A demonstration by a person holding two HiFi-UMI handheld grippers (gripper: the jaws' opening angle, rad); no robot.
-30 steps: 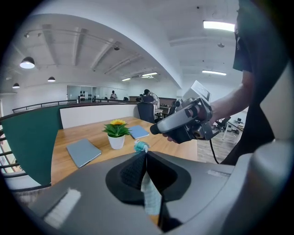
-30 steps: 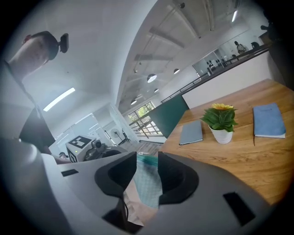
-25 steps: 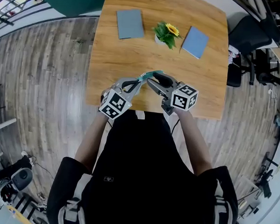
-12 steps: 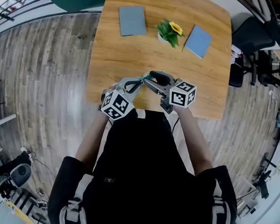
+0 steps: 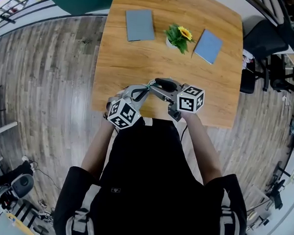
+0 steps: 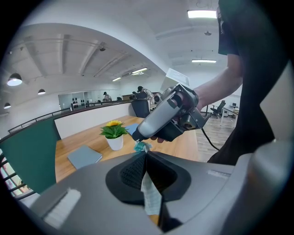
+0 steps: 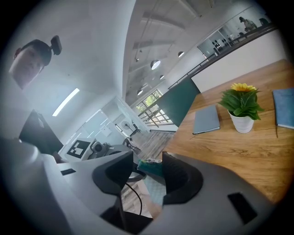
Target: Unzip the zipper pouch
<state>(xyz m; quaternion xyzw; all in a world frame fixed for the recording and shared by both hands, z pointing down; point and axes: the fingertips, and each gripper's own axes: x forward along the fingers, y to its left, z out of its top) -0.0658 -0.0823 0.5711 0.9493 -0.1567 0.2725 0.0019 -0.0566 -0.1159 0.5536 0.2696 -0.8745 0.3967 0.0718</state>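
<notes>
Above the table [image 5: 141,54] edge, left gripper [image 6: 145,155] clamps zipper pouch [image 6: 150,197]; right gripper [image 7: 148,161] jaws, lately closing, straddle it ungripped.

Teal zipper pouch [image 5: 151,82], thin, flat, aloft edge-on above near part of table [image 5: 140,59].

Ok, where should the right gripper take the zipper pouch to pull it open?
On the small pale pull tab atop the teal zipper band, probably, coming end-on as now. The left gripper is shut on the zipper pouch, leaving that end free between the right gripper's fingers, which have just been closing.
</notes>
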